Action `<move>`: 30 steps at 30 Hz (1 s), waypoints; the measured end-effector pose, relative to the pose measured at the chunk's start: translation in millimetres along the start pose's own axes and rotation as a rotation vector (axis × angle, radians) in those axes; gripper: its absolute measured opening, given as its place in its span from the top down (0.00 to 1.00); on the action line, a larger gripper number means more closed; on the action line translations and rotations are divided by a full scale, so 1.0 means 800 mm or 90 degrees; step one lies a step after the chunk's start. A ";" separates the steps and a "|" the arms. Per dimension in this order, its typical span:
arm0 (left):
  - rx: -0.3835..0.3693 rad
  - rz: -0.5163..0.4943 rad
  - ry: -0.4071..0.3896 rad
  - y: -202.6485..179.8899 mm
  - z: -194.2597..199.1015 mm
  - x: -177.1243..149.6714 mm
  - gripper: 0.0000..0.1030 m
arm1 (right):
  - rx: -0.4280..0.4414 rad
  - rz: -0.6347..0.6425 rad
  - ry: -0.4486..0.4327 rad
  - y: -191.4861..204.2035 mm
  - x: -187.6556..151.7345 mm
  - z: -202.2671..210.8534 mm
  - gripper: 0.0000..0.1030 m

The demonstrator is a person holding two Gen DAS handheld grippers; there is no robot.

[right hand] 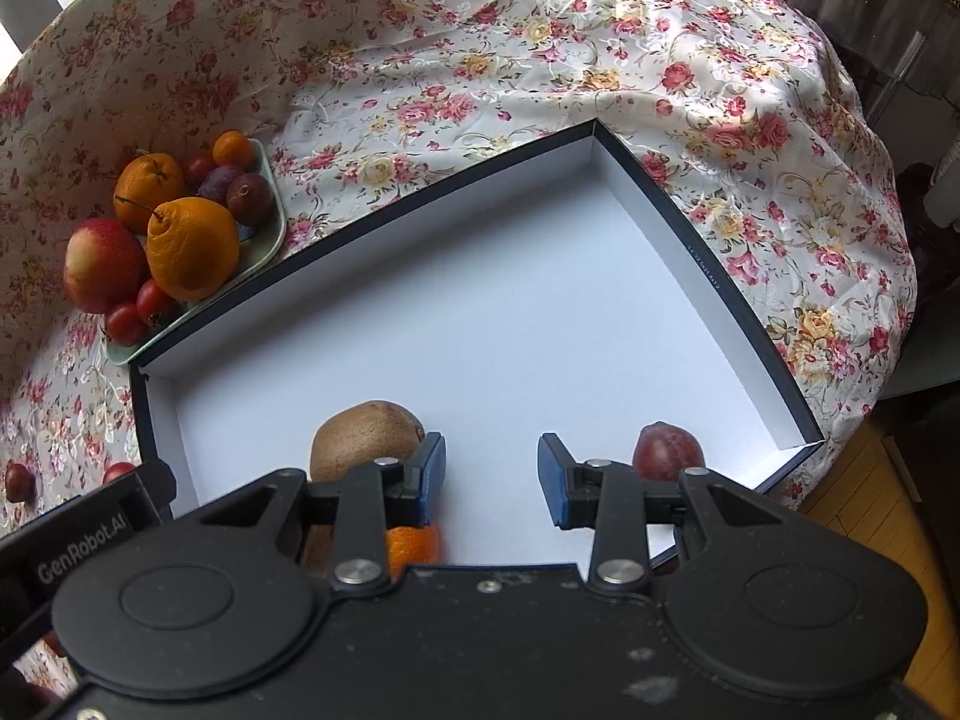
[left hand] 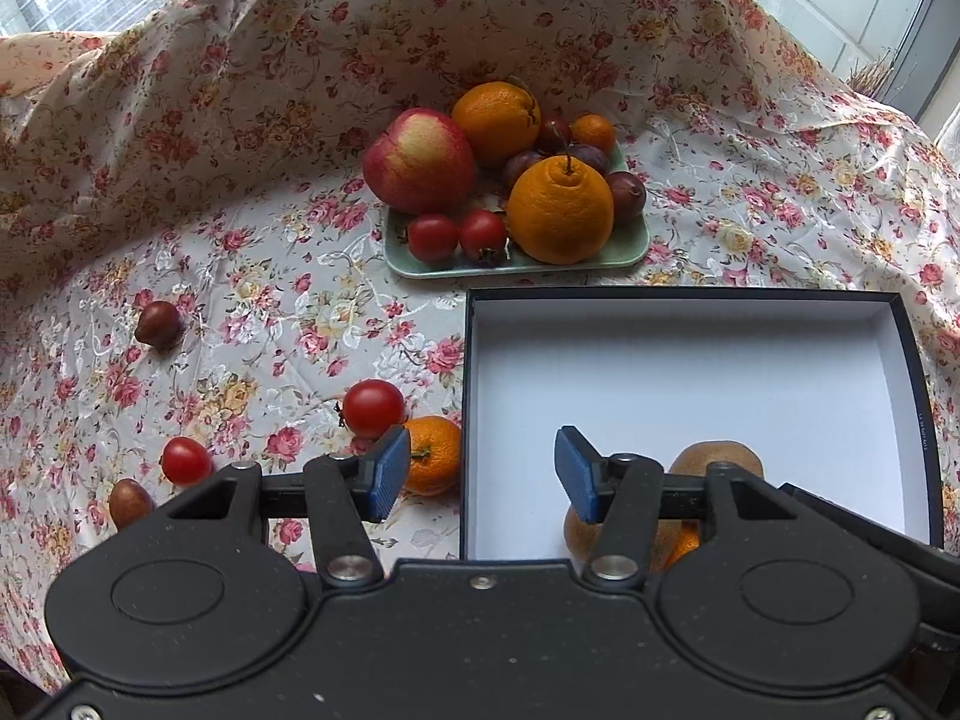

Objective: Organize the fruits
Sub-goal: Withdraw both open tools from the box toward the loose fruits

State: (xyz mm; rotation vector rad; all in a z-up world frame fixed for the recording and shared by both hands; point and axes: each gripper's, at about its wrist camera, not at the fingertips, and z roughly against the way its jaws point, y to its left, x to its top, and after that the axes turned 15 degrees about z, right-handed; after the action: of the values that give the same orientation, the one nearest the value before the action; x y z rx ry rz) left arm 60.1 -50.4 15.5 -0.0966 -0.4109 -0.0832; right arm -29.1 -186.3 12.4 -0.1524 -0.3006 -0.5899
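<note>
A dark-rimmed box with a white floor lies on the flowered cloth. My left gripper hovers over its left wall, open, with nothing between the blue pads. Behind its right finger a kiwi rests in the box. On the cloth to the left lie a mandarin, two cherry tomatoes and two small dark fruits. My right gripper hangs open and empty over the box, between a kiwi and a plum. A mandarin peeks from under its left finger.
A green plate behind the box holds an apple, two large oranges, a small mandarin, plums and two cherry tomatoes. The plate sits left of the box in the right wrist view. The cloth rises at the back; the table edge drops off at right.
</note>
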 end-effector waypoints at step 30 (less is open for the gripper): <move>0.042 0.117 0.001 0.170 0.013 0.046 0.42 | 0.169 0.145 -0.056 0.195 0.002 0.022 0.64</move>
State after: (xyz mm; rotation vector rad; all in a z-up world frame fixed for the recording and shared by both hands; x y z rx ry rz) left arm 103.0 83.3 29.1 -0.0681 -0.4005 0.1112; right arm 56.6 -55.1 21.2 0.0439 -0.4381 -0.3145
